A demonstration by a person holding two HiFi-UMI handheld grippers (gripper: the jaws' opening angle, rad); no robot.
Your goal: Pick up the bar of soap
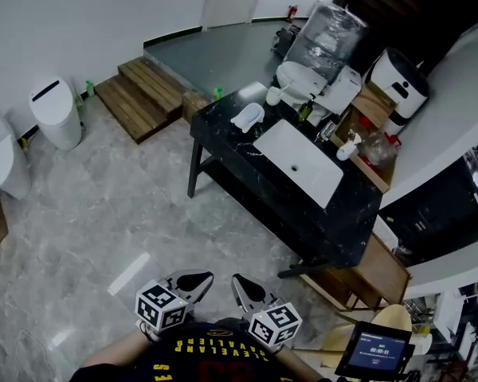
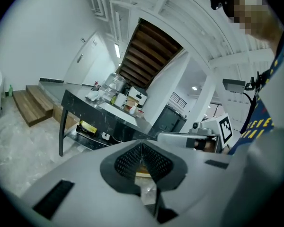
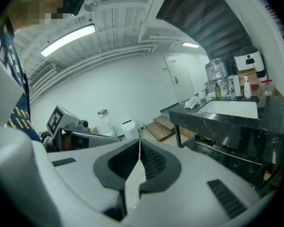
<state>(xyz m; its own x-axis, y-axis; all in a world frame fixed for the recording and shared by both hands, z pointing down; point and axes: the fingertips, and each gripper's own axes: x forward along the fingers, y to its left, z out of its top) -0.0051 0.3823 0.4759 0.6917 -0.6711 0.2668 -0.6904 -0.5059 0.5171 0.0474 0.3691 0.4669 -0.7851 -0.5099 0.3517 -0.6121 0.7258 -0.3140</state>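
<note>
A black marble vanity (image 1: pixel 350 221) with a white sink (image 1: pixel 299 162) stands across the room in the head view. At its far left end lies a white soap dish (image 1: pixel 247 116); the bar itself is too small to make out. Both grippers are held low, close to the person's body and far from the vanity. My left gripper (image 1: pixel 193 280) is shut and empty, its jaws meeting in the left gripper view (image 2: pixel 142 148). Beside it, my right gripper (image 1: pixel 243 286) is also shut with nothing in it (image 3: pixel 139 148). The right gripper view shows the soap dish (image 3: pixel 193 102) as a small white shape on the vanity.
A white cup (image 1: pixel 273 95), a pump bottle (image 1: pixel 348 147) and small bottles stand around the sink. Behind are a large water jug (image 1: pixel 327 34) and a white appliance (image 1: pixel 398 78). Wooden steps (image 1: pixel 143 94) and a toilet (image 1: pixel 56 114) lie left. A tablet (image 1: pixel 372 348) is at bottom right.
</note>
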